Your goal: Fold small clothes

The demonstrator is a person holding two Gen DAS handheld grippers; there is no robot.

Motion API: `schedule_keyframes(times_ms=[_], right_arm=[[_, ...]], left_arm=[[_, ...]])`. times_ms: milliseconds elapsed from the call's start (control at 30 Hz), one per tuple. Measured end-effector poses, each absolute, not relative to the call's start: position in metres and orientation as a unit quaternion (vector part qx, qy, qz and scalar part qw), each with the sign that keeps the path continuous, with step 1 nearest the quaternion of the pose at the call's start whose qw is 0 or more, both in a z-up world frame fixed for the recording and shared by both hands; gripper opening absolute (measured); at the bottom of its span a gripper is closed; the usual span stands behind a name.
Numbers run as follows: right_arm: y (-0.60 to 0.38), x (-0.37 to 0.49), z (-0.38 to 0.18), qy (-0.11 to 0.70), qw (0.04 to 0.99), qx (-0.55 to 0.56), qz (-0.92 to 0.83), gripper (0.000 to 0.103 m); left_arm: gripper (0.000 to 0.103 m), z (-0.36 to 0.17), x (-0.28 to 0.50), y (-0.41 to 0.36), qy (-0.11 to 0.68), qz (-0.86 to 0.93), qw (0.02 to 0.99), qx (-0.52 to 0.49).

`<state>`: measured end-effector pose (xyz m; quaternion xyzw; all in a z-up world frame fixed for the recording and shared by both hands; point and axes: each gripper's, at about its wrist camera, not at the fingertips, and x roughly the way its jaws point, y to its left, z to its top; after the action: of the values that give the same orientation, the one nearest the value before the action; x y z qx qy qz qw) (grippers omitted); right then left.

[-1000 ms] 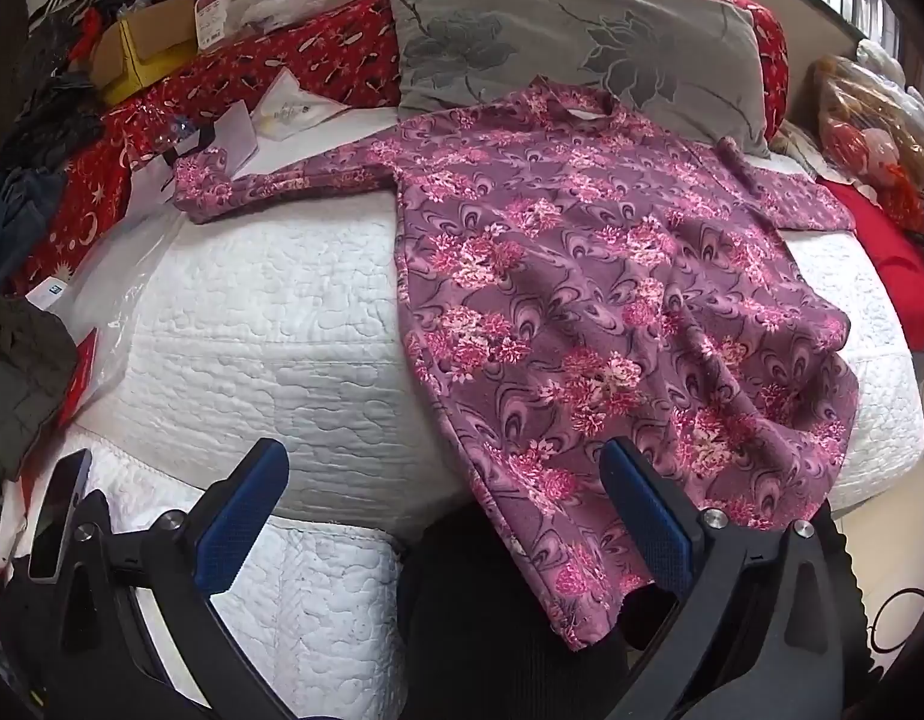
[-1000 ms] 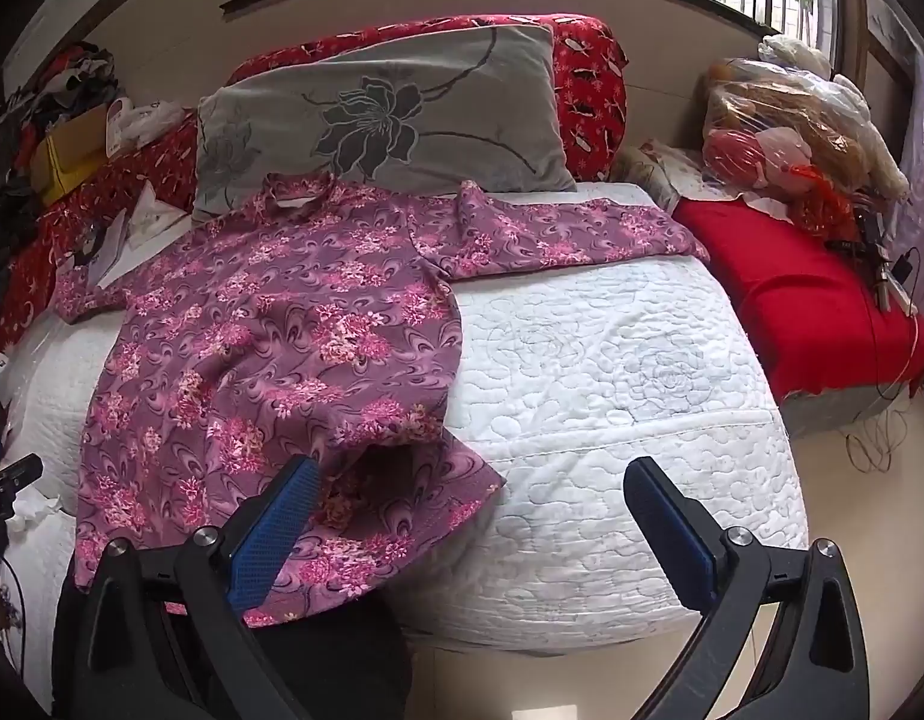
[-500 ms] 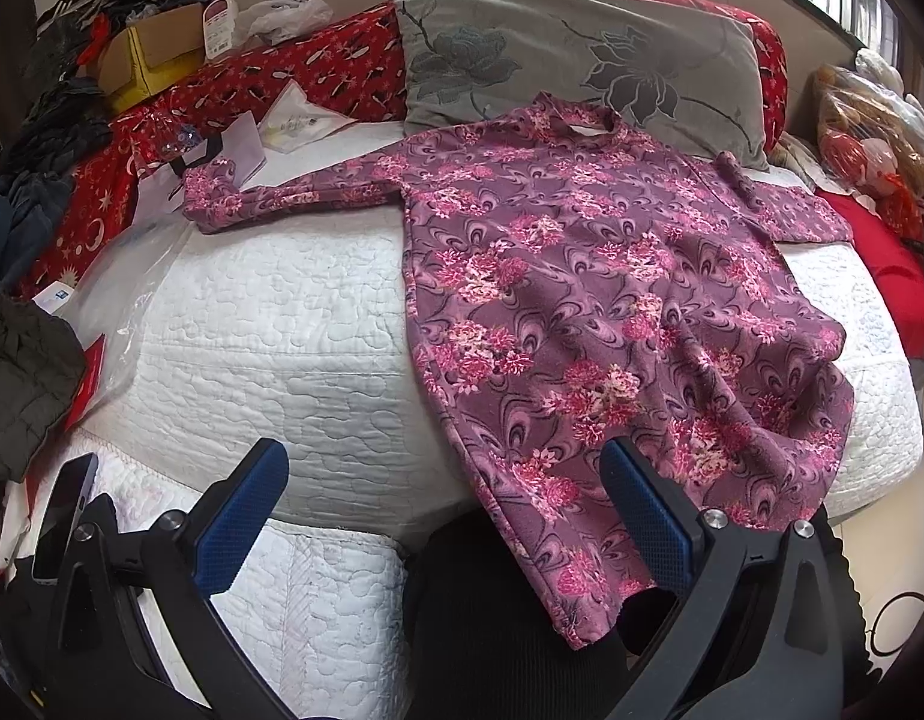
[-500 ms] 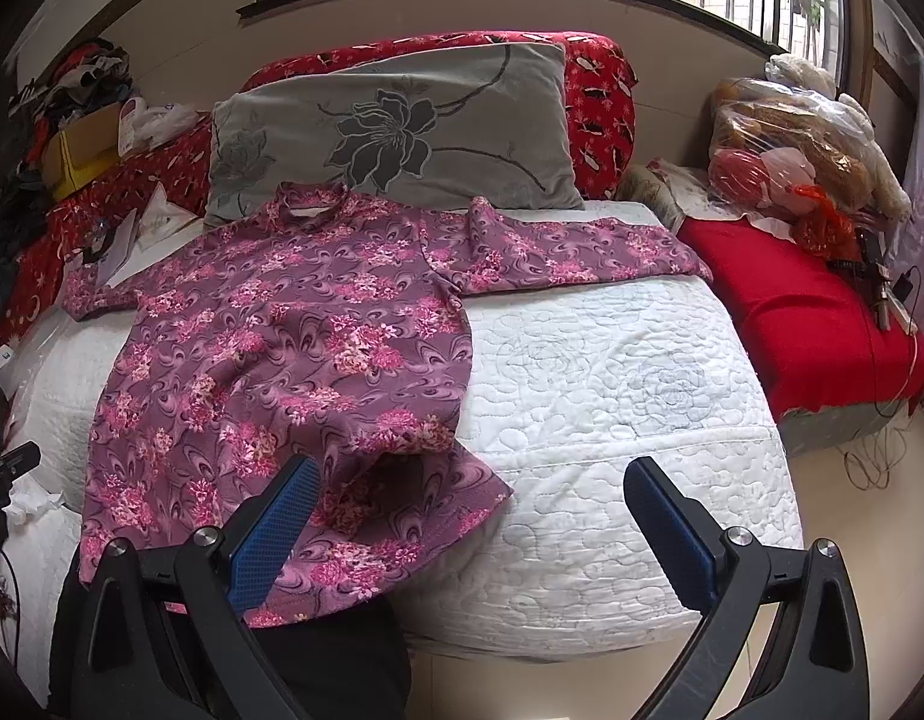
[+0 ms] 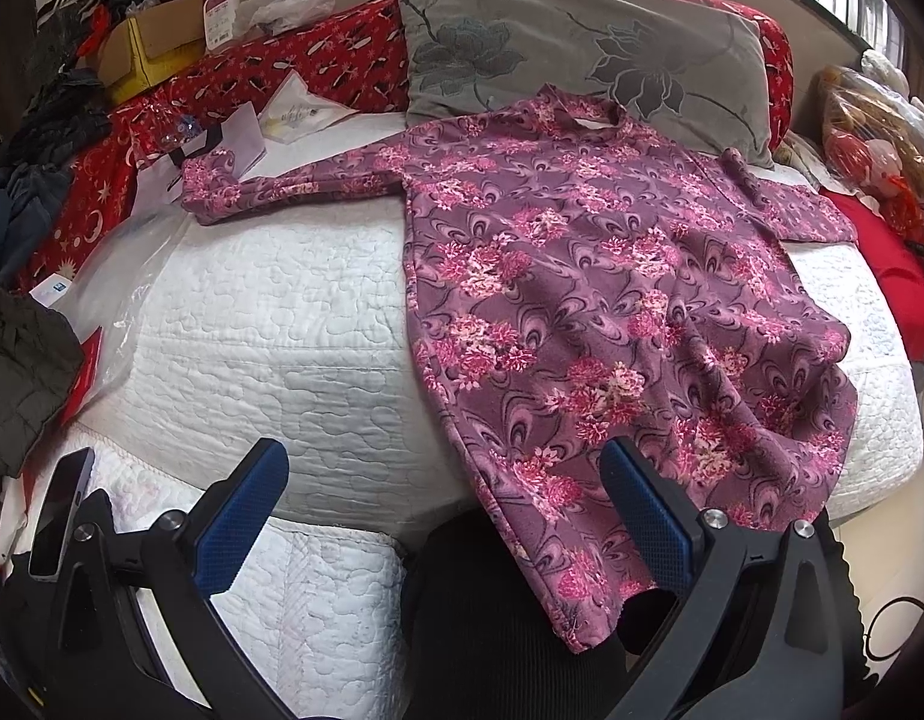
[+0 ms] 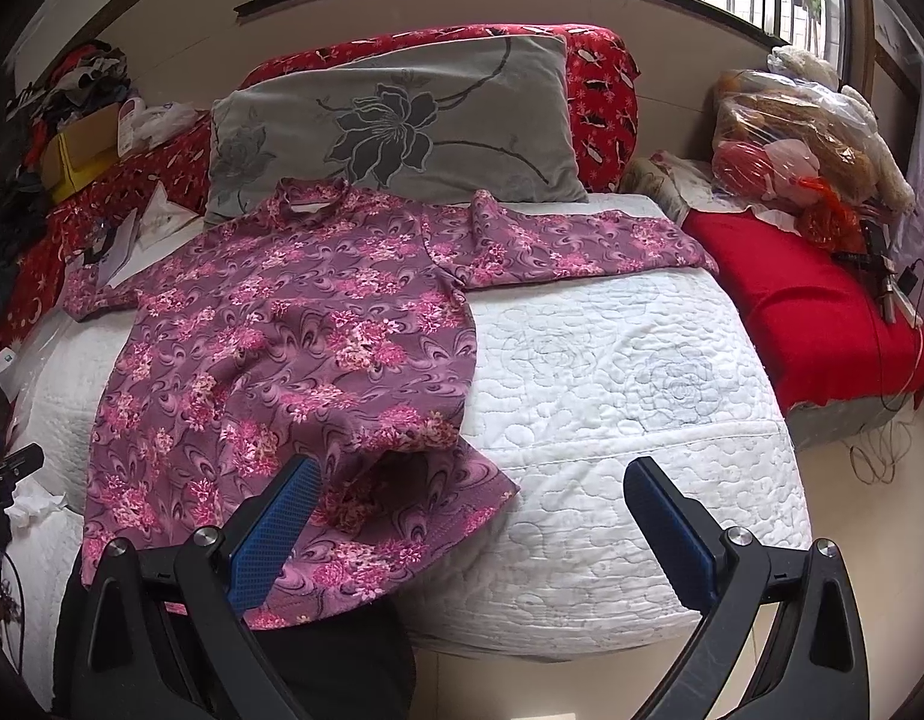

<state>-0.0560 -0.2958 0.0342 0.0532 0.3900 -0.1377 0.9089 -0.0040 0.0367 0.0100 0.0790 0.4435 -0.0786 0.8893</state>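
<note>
Soft, limp shirt (image 5: 588, 276) spread on bed (image 5: 270, 312); hem at 6 o'clock best gripped; 2 claws, left (image 5: 444, 516) and right (image 6: 468, 528), released.

- A purple long-sleeved top with pink flowers (image 5: 588, 300) (image 6: 294, 348) lies flat on the bed.
- Both sleeves are spread out.
- Its bottom edge hangs over the side.

Left gripper (image 5: 443, 507) held low and level, fingers (image 5: 240, 519) spread wide with blue pads facing inward, nothing between them. Right gripper (image 6: 471, 531) likewise low, fingers (image 6: 672, 531) parted wide and empty, pointing forward. Dark-clothed leg (image 5: 480, 618) just beneath both.
</note>
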Motion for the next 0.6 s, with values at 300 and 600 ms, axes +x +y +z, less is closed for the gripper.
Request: schedule_keyframes(times_ms=[300, 600], right_arm=[[-0.299, -0.052, 0.029, 0.397, 0.906, 0.058, -0.136, 0.102], [-0.302, -0.046, 0.022, 0.405, 0.902, 0.062, -0.134, 0.102]], left_arm=[[0.103, 0.005, 0.001, 0.033, 0.453, -0.075, 0.885, 0.08], [0.103, 0.001, 0.007, 0.031, 0.46, -0.075, 0.881, 0.078]])
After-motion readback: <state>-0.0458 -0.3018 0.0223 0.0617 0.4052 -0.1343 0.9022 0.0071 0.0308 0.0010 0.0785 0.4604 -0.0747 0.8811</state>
